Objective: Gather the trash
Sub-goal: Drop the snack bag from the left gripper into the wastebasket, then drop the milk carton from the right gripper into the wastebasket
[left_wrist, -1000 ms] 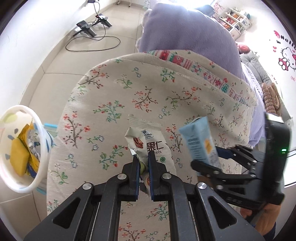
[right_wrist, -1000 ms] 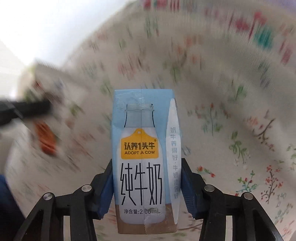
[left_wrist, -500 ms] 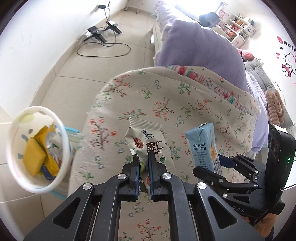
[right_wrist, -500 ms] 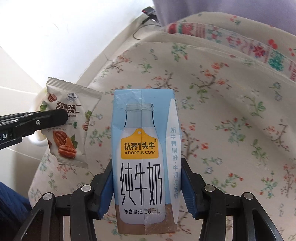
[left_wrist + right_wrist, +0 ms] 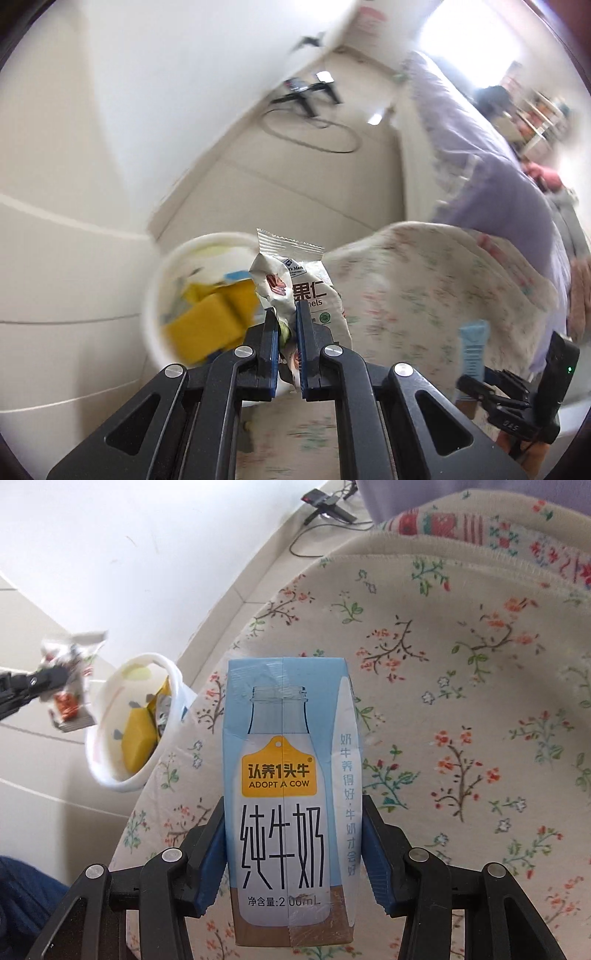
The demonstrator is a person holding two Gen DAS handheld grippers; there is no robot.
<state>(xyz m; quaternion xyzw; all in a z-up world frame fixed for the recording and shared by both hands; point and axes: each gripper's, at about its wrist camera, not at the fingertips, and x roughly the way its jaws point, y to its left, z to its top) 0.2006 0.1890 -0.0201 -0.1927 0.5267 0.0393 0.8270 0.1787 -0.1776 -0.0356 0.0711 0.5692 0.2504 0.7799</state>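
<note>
The right gripper pinched a blue milk carton upright above the floral cloth. Farther left, the left gripper clamped a crumpled nut snack packet beside the rim of the white trash bin, which held yellow wrappers off the cloth's edge.

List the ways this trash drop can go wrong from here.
1. The left gripper pinches the snack packet low; seen from the right wrist, it hangs beside the white bin, so release now may miss.
2. The bin already holds yellow wrappers; the bulky milk carton in the right gripper may not settle inside.
</note>
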